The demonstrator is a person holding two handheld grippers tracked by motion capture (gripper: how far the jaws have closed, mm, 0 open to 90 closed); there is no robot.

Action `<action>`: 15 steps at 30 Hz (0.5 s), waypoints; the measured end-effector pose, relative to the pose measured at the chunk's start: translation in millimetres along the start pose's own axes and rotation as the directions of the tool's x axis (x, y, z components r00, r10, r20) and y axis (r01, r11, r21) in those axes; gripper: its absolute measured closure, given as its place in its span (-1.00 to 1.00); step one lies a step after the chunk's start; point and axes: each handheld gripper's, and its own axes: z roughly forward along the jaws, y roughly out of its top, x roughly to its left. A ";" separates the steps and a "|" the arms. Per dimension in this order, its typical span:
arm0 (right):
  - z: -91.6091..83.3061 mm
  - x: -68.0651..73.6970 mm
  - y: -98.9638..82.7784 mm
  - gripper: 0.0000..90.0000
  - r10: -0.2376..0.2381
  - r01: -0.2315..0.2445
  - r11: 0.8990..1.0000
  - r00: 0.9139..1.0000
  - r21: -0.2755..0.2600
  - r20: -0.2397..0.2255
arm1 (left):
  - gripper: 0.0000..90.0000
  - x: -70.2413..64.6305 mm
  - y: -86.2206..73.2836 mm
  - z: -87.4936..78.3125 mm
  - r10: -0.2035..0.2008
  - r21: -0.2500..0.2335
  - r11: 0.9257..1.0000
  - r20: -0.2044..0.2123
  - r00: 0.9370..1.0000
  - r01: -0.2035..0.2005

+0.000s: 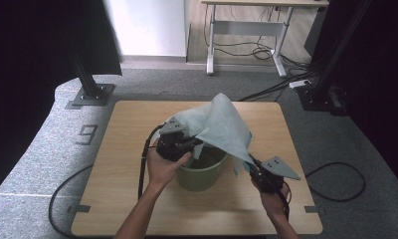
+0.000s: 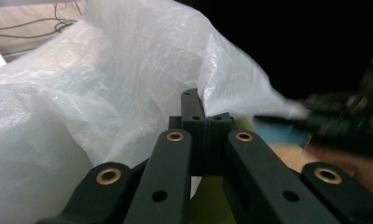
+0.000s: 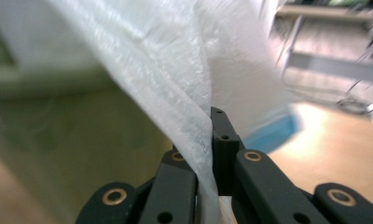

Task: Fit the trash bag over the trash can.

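A thin white plastic bag [image 1: 222, 124] hangs spread above a green bin [image 1: 202, 172] that stands at the middle of the wooden table [image 1: 127, 149]. My left gripper [image 1: 187, 144] is at the bin's left rim and is shut on the bag's edge [image 2: 105, 84]. My right gripper [image 1: 254, 167] is low at the bin's right side, shut on another part of the bag [image 3: 166, 70], which runs down between its jaws. The bin's wall [image 3: 82, 140] shows blurred behind the film. A blue strip [image 3: 268, 133] lies along the bag's lower edge.
Two black stand bases [image 1: 92, 92] [image 1: 321, 97] sit on the carpet beyond the table's far corners. A white desk frame [image 1: 247, 30] and loose cables [image 1: 266, 50] are farther back. A cable loop [image 1: 336, 181] lies right of the table.
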 end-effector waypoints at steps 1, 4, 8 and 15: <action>-3.5 -3.3 6.4 0.95 -0.004 0.004 1.000 1.000 -0.018 0.010 | 0.99 0.4 -1.5 0.5 0.003 0.010 1.000 0.005 1.000 -0.003; -10.8 -10.4 28.5 0.96 -0.028 0.030 0.998 0.999 -0.058 0.030 | 0.99 1.4 -3.0 1.7 0.002 0.029 1.000 0.015 1.000 -0.002; -12.6 -13.9 61.6 0.96 -0.062 0.066 0.992 0.997 -0.106 0.044 | 0.98 1.7 -3.5 6.5 -0.002 0.070 0.998 0.038 0.999 0.000; -19.4 -9.2 98.8 0.96 -0.092 0.099 0.978 0.995 -0.182 0.044 | 0.80 -2.4 -4.8 10.9 0.010 0.071 0.997 0.105 0.994 -0.017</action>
